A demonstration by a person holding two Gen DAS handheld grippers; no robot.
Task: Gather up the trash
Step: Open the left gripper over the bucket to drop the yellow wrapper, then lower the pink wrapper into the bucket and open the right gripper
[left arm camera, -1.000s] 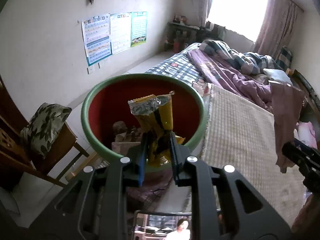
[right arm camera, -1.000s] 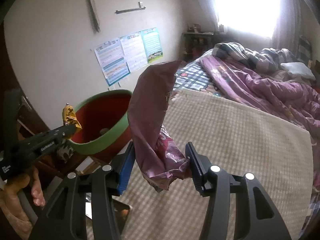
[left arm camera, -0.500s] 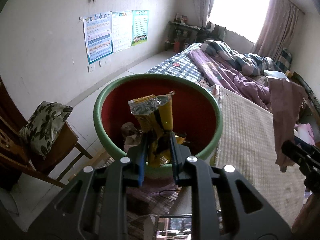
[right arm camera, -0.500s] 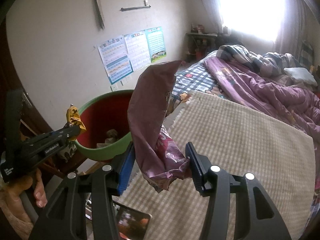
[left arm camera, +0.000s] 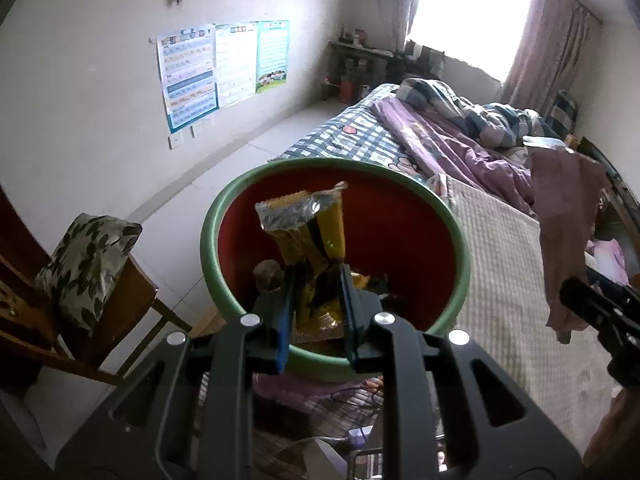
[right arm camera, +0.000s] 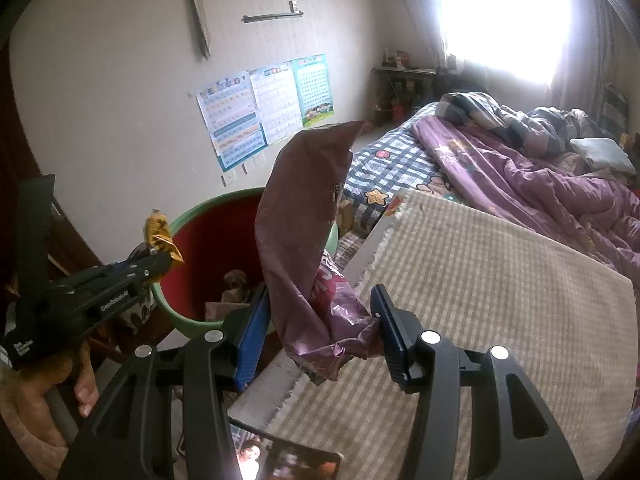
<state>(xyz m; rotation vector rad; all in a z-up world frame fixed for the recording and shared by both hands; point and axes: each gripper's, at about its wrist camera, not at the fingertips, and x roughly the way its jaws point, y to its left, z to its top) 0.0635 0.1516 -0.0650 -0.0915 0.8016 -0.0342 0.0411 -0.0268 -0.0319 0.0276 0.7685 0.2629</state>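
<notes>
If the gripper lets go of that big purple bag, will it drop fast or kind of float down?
Probably flutter. The purple snack bag looks flat and empty, so likely very light. It bends over where the right gripper pinches it, so it seems floppy and crinkly. It may drift and miss the red bin beside it.

Three posters (left arm camera: pixel 224 68) hang on the wall. A purple quilt (right arm camera: pixel 532 176) lies rumpled on the bed (right arm camera: pixel 500 280). A leaf-print cushion (left arm camera: pixel 86 264) rests on a wooden chair (left arm camera: pixel 132 308).
</notes>
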